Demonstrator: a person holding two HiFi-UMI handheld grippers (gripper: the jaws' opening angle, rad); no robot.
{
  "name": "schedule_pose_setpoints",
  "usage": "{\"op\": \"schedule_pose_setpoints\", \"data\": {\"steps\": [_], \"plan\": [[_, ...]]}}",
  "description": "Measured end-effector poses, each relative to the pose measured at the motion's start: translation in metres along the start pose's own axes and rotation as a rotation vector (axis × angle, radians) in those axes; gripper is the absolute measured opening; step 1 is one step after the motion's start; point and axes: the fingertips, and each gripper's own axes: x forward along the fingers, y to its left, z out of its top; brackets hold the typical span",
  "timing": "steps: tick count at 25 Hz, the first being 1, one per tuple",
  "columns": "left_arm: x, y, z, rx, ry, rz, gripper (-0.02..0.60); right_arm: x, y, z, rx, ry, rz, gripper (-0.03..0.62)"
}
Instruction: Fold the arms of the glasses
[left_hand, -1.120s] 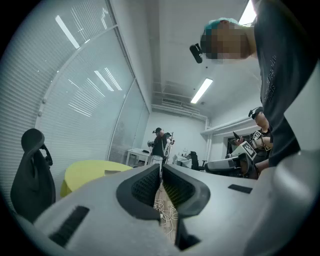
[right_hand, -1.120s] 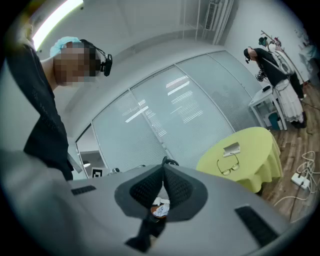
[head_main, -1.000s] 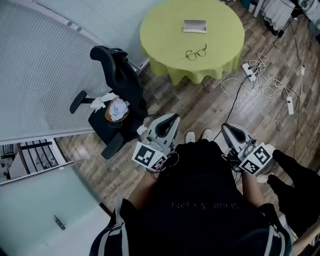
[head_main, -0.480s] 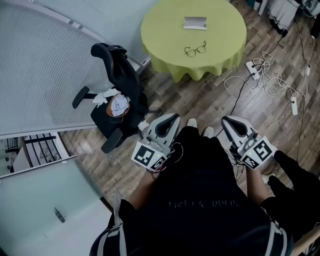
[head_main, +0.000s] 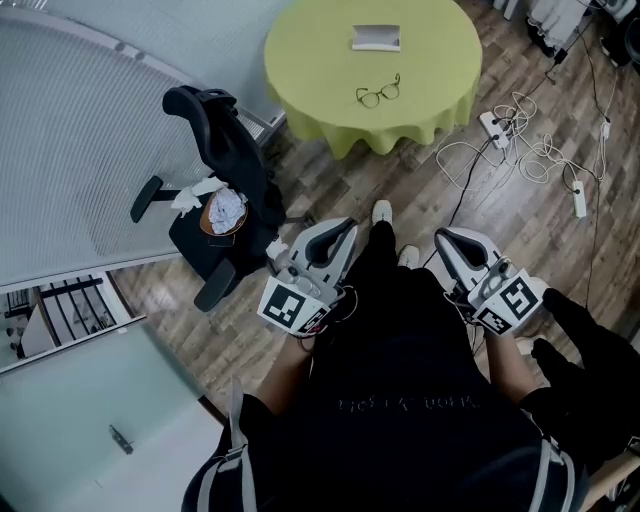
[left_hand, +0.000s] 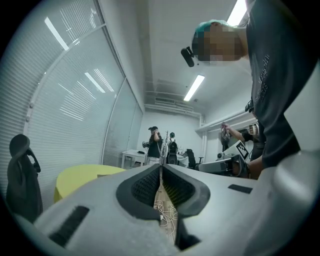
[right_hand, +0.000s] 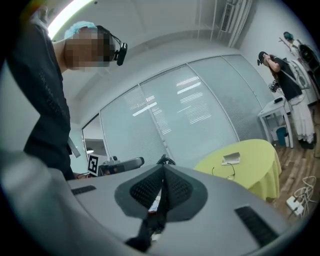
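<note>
My left tool (head_main: 345, 229) and right tool (head_main: 446, 238) are closed on nothing, well apart from the glasses (head_main: 377, 93) on the table (head_main: 300, 60) at top centre, and the cables (head_main: 520, 150) at upper right could trip me.

Thin dark-framed glasses (head_main: 377, 93), arms unfolded, on yellow-green table (head_main: 310, 60)

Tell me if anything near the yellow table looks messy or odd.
White cables and power strips lie tangled on the floor beside the table. Crumpled white items are heaped on the black chair. The glasses lie open on the table.
</note>
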Motion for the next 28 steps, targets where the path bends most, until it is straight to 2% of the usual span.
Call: {"op": "schedule_pose_setpoints", "data": {"steps": [4,9,14,18,22,26,28], "plan": [[0.009,0.011,-0.004,-0.015,-0.001,-0.014,0.029,0.014,-0.003,0.0,-0.035,0.023,-0.015,0.031],[0.016,0.032,-0.004,-0.02,0.015,-0.009,0.029,0.034,-0.01,0.003,0.005,0.044,0.001,0.031],[0.023,0.066,-0.006,-0.014,0.048,-0.001,0.029,0.068,-0.031,0.004,0.033,0.082,-0.007,0.031],[0.033,0.106,-0.007,-0.029,0.036,0.013,0.029,0.102,-0.045,0.01,0.038,0.109,0.005,0.031],[0.055,0.135,0.002,-0.056,-0.015,-0.022,0.029,0.135,-0.062,0.022,0.026,0.122,0.008,0.031],[0.078,0.161,0.005,-0.036,-0.005,-0.064,0.029,0.162,-0.084,0.033,0.01,0.117,-0.019,0.031],[0.089,0.175,0.007,-0.052,0.006,-0.071,0.029,0.17,-0.094,0.038,0.006,0.108,-0.036,0.031]]}}
